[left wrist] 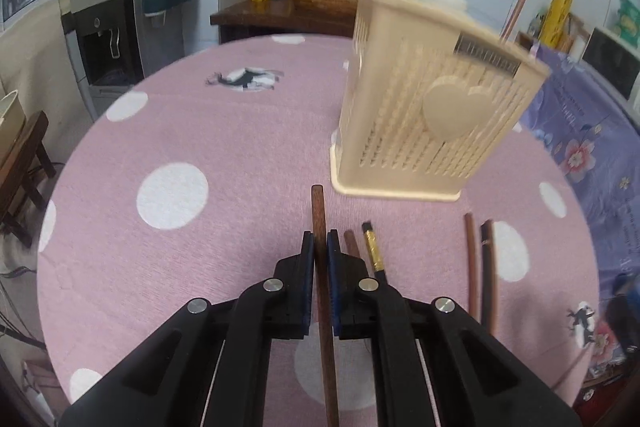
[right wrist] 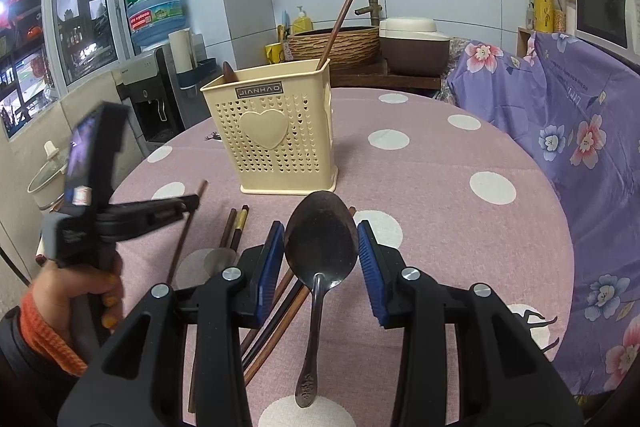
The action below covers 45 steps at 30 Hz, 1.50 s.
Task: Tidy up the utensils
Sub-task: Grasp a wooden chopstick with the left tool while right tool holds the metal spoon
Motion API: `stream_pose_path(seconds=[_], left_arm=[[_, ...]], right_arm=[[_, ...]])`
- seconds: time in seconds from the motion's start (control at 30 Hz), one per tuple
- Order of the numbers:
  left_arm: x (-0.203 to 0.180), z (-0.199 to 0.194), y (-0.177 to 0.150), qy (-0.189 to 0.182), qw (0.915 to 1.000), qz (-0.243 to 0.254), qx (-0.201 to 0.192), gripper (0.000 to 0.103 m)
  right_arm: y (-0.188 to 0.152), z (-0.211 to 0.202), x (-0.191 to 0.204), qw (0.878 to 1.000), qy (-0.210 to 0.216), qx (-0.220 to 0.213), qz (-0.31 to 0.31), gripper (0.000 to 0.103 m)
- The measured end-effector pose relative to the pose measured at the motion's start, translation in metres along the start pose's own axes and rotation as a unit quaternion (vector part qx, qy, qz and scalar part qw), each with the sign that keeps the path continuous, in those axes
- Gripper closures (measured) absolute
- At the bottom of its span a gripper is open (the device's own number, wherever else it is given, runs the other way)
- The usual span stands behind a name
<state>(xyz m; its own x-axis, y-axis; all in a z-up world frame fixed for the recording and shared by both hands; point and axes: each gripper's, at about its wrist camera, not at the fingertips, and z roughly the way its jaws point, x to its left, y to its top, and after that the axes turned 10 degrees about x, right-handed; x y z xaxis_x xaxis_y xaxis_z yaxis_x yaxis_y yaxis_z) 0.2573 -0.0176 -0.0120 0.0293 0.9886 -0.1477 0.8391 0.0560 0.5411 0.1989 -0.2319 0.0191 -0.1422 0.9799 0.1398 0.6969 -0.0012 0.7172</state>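
Note:
My left gripper [left wrist: 318, 239] is shut on a brown wooden chopstick [left wrist: 320, 211], held above the pink dotted tablecloth [left wrist: 224, 131]. Several other chopsticks [left wrist: 472, 259] lie loose to its right. The cream slotted utensil holder [left wrist: 432, 99] stands beyond them. In the right wrist view my right gripper [right wrist: 320, 227] grips the bowl of a metal spoon [right wrist: 320, 239], whose handle points back at the camera. More chopsticks [right wrist: 232, 231] lie under and left of it. The left gripper [right wrist: 188, 203] shows at the left with its chopstick [right wrist: 182, 247]. The holder [right wrist: 276, 131] contains one chopstick [right wrist: 338, 27] and a wooden handle.
A purple flowered cloth [right wrist: 580, 131] covers something at the table's right edge. Behind the table are a water dispenser [right wrist: 148, 95], a woven basket [right wrist: 340, 45] and a rice cooker [right wrist: 416, 47] on a low wooden stand. A hand in an orange sleeve [right wrist: 48, 331] holds the left gripper.

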Motion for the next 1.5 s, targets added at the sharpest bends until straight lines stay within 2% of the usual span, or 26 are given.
stream_pose_path(seconds=[0.27, 0.3, 0.33, 0.43, 0.6, 0.73, 0.8, 0.87, 0.9, 0.93, 1.03, 1.2, 1.37, 1.5], left_arm=[[0.018, -0.086, 0.008, -0.047, 0.9941, 0.000, -0.098, 0.096], [0.019, -0.094, 0.008, -0.049, 0.9927, -0.001, -0.110, 0.096], [0.021, -0.102, 0.009, -0.050, 0.9915, -0.001, -0.120, 0.102], [0.023, -0.114, 0.011, -0.049, 0.9887, 0.001, -0.141, 0.102], [0.026, -0.110, 0.015, -0.049, 0.9892, 0.003, -0.138, 0.102], [0.036, -0.098, 0.016, -0.047, 0.9916, -0.011, -0.120, 0.101], [0.040, -0.083, 0.020, -0.037, 0.9946, -0.015, -0.096, 0.100], [0.047, -0.068, 0.020, -0.025, 0.9961, -0.026, -0.081, 0.088], [0.049, -0.061, 0.018, -0.012, 0.9967, -0.030, -0.074, 0.060], [0.051, -0.051, 0.019, 0.003, 0.9975, -0.031, -0.063, 0.039], [0.060, -0.020, 0.019, 0.028, 0.9983, -0.042, -0.028, 0.042], [0.061, 0.031, 0.022, 0.054, 0.9968, -0.053, 0.026, 0.060], [0.059, 0.057, 0.022, 0.078, 0.9937, -0.067, 0.044, 0.070], [0.052, 0.063, 0.027, 0.104, 0.9916, -0.065, 0.043, 0.076]], right_arm=[[0.004, -0.009, -0.004, 1.000, -0.002, -0.015, -0.001, 0.065], [0.005, -0.010, -0.004, 1.000, -0.004, -0.016, -0.001, 0.065], [0.006, -0.010, -0.004, 1.000, -0.005, -0.015, -0.001, 0.065], [0.007, -0.010, -0.004, 1.000, -0.006, -0.015, -0.001, 0.065], [0.008, -0.010, -0.003, 1.000, -0.008, -0.015, -0.002, 0.065], [0.008, -0.010, -0.002, 1.000, -0.012, -0.013, -0.002, 0.065], [0.007, -0.009, -0.003, 1.000, -0.012, -0.013, 0.000, 0.065], [0.007, -0.010, -0.003, 1.000, -0.011, -0.012, 0.000, 0.065], [0.007, -0.010, -0.003, 1.000, -0.011, -0.012, -0.001, 0.065], [0.007, -0.011, -0.003, 1.000, -0.010, -0.013, -0.001, 0.065], [0.006, -0.014, -0.001, 1.000, -0.011, -0.016, -0.006, 0.065], [0.005, -0.012, -0.001, 1.000, -0.007, -0.016, -0.005, 0.065], [0.004, -0.008, -0.004, 1.000, -0.003, -0.009, 0.000, 0.065], [0.003, -0.005, -0.003, 1.000, 0.001, -0.007, -0.001, 0.065]])
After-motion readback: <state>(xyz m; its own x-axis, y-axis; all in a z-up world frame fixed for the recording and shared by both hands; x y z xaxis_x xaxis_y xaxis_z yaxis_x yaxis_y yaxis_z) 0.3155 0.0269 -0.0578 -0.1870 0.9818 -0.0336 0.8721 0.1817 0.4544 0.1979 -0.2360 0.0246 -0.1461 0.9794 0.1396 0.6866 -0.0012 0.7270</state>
